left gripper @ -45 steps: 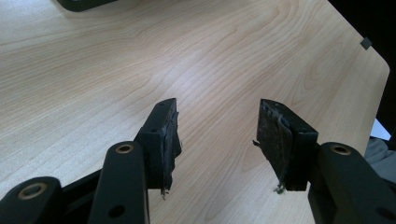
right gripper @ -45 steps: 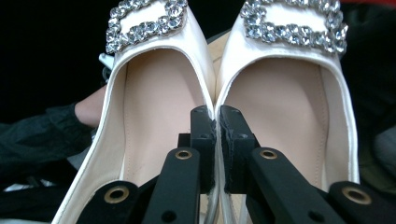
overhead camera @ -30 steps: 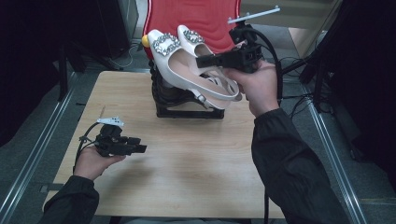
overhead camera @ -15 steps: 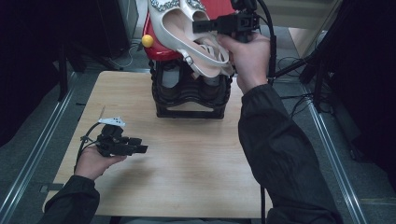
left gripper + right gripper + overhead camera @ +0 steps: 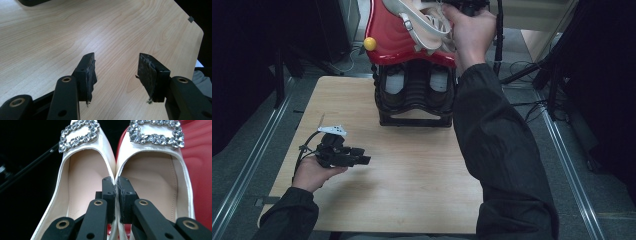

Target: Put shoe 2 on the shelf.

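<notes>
A pair of white pointed shoes point(image 5: 419, 20) with sparkling buckles hangs in the air at the top of the high view, in front of a red moulded shell point(image 5: 399, 47). My right gripper point(image 5: 116, 182) is shut on the two inner side walls, pinching the left shoe point(image 5: 82, 177) and the right shoe point(image 5: 152, 175) together. In the high view that gripper point(image 5: 472, 5) is mostly hidden by the hand. My left gripper point(image 5: 362, 160) rests low over the wooden table point(image 5: 412, 190) at the left. Its jaws stand open point(image 5: 116, 67) with nothing between them.
The red shell sits on a black ribbed stand point(image 5: 414, 95) at the table's far edge, with a yellow ball point(image 5: 370, 43) on its left side. Cables and metal rails run along the floor on both sides.
My right hand has lifted the pair of shoes up and away, from just above the black stand to the top edge of the high view. The left hand has stayed put.
</notes>
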